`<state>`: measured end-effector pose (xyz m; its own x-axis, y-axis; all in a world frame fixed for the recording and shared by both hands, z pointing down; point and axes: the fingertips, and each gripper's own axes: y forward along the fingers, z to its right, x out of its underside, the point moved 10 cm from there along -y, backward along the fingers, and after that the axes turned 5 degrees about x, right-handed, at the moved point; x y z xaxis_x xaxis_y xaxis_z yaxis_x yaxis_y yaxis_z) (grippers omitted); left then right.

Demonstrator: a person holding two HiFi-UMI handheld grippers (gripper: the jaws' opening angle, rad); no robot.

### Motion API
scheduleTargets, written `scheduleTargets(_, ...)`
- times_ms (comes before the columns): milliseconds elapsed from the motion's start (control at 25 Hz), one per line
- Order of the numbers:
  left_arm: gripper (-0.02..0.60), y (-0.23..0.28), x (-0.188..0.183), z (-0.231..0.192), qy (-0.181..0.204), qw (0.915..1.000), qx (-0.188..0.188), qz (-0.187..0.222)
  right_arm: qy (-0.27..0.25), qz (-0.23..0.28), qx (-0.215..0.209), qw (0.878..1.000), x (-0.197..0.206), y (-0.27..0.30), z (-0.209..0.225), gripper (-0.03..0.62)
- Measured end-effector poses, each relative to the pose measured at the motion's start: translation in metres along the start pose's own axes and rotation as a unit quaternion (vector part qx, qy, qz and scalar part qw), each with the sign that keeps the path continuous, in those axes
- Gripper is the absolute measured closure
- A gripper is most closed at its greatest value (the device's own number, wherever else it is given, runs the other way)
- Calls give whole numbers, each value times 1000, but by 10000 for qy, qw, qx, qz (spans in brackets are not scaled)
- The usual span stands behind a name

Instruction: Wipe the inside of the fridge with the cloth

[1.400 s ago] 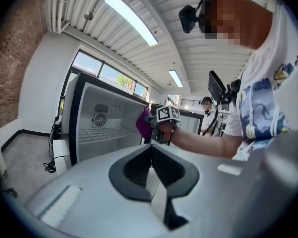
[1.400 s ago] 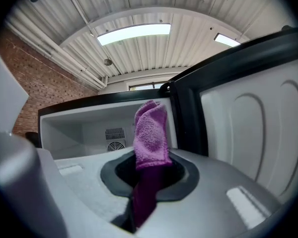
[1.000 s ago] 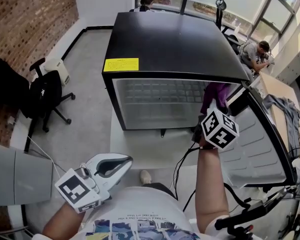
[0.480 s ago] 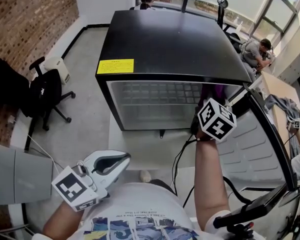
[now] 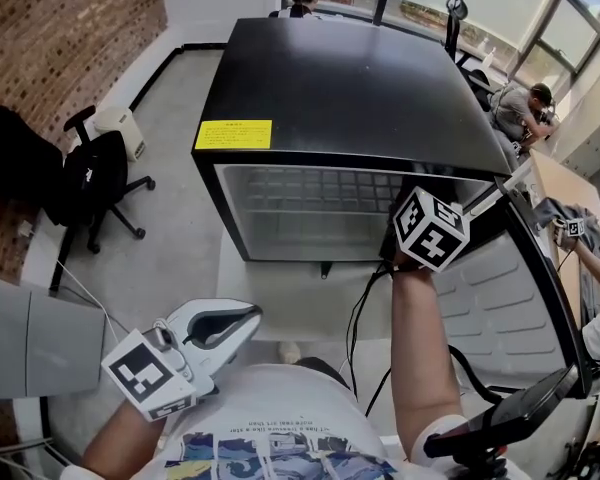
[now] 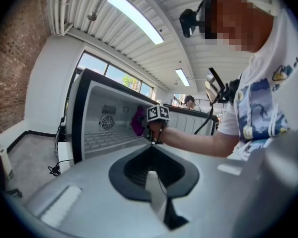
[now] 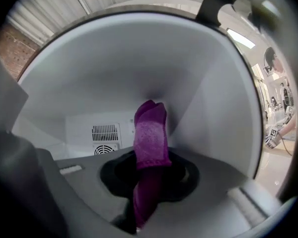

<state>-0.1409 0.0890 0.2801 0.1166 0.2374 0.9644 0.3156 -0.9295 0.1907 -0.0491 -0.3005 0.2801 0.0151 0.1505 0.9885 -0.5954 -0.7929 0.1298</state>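
Both finger pairs clenched: right gripper (image 7: pixel 150 158) on cloth (image 7: pixel 150 130) inside fridge (image 5: pixel 350 78), left gripper (image 6: pixel 150 146) empty.

no wording can be read in any view. a yellow label (image 5: pixel 233 134) sits at the front left of the black top of the fridge (image 5: pixel 350 78). it carries lines of dark print, too small to make out. the right marker cube (image 5: pixel 431 229) on the right gripper (image 7: pixel 150 181) and the left marker cube (image 5: pixel 145 376) on the left gripper (image 5: pixel 248 318) bear black-and-white square patterns, not letters or digits. the shirt (image 5: pixel 270 453) shows a coloured print without legible words.
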Motion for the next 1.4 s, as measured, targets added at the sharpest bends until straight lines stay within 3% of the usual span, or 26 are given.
scheduleTargets(720, 574, 18, -5, 24, 156, 9982, 569, 52, -536, -54, -355, 9979, 13, 50, -25, 540)
scheduleTargets(1000, 575, 10, -5, 34, 72, 9985, 540, -17, -664, -245, -314, 9970, 12, 71, -28, 540)
scheduleTargets(1200, 575, 9, -6, 35, 83, 9989, 457, 1, -489, -695, -332, 9958, 22, 86, -24, 540)
scheduleTargets(1400, 574, 12, -8, 34, 79, 9991, 427, 3, -560, -446, -563, 9958, 11, 87, -33, 539)
